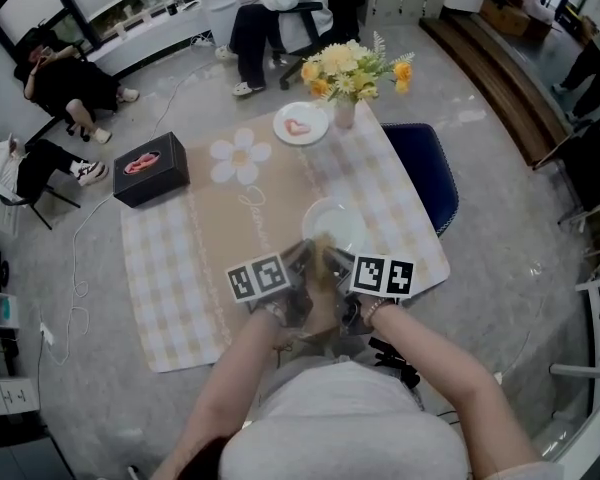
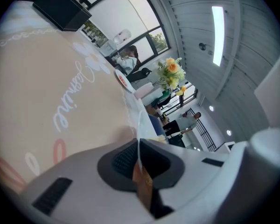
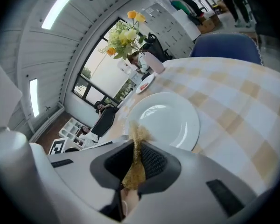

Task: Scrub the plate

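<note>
Right gripper view: shows the right gripper (image 3: 136, 160) with jaws closed on a golden scouring pad (image 3: 134, 171). Sets the pad's long axis along the jaws, with the frayed end sticking out ahead toward the near rim of the white plate (image 3: 170, 118). Cannot be told whether pad and rim touch. Gives the plate's full face: glossy, hollow side up, lying flat on the checked cloth.

Left gripper view: shows the left gripper (image 2: 139, 158) with jaws closed on the plate's rim, seen edge-on as a thin white line rising from between the pads. Reveals nothing of the plate's face. Offers instead the beige centre panel of the cloth with its white script, which the right gripper view does not show.

Head view: alone takes in the whole cloth-covered table (image 1: 170, 268). Places the plate in the right half, close to the near edge, with both grippers side by side at its near rim. Round, so without a long axis; open side facing up. Adds what neither gripper view shows together:
- toward the far edge, a small dish (image 1: 301, 125) bearing a pink heart;
- just beside it, a vase of yellow flowers (image 1: 352, 68);
- near the left edge, a black box (image 1: 150, 168);
- past the right edge, a blue chair (image 1: 428, 173).

Does not resolve the jaws themselves; readable only in the two gripper views.
</note>
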A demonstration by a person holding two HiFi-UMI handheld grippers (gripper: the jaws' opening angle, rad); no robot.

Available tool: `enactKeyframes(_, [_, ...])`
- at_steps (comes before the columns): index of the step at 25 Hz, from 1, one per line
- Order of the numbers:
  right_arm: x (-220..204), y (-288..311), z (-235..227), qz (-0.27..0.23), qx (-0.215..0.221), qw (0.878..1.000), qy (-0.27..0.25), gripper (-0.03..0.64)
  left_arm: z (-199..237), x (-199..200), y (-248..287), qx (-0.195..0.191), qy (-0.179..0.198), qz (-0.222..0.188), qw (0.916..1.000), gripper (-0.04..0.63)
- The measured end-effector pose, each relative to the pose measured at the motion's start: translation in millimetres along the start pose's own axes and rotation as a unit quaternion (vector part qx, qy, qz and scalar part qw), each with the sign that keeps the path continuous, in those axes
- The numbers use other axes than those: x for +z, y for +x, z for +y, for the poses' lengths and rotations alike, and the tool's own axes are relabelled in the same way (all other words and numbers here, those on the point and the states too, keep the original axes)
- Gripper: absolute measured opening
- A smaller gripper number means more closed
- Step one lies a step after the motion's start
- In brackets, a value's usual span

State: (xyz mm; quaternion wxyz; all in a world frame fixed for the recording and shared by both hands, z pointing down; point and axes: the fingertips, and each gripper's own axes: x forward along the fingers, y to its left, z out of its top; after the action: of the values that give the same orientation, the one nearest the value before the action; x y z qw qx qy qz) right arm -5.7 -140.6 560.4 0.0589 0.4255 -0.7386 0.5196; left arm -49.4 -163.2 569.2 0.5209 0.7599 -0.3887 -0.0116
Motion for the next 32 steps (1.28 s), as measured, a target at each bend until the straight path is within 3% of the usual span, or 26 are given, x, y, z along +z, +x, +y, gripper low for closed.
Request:
enactKeyframes(4, [-3.7,-0.7,3.3,0.011,0.000,1.000,-0.007,0.044,-0.1,-0.2,0.3,-0.001,-0.002,0.001,1.0000,0.018])
enactKeyframes(10, [-10.4,-2.8,3.8,0.059,-0.012,0.993,-0.104,0.044,0.6,-0.7,-0.1,-0.002,-0.002,0.002,1.0000,0.018])
enactKeyframes(17, [-17.0,-10.4,-5.3,0.133,-0.011,0.975,-0.175,0.044,-0.6,-1.0,-1.2,-0.002,-0.002,0.003,1.0000,0.018])
enactKeyframes(23, [-16.9,-16.4,-20.0,0.195,-0.019,0.944,-0.267,0.044,-0.1,-1.3,-0.6,0.000,0.000,0.002,1.0000,0.018])
enactKeyframes(32, [-3.3,-24.1,-41.4,0.244,-0.059,0.876,-0.411,0.044,-1.3,-1.7,-0.9,0.005,0.009,-0.002,0.9999,0.018])
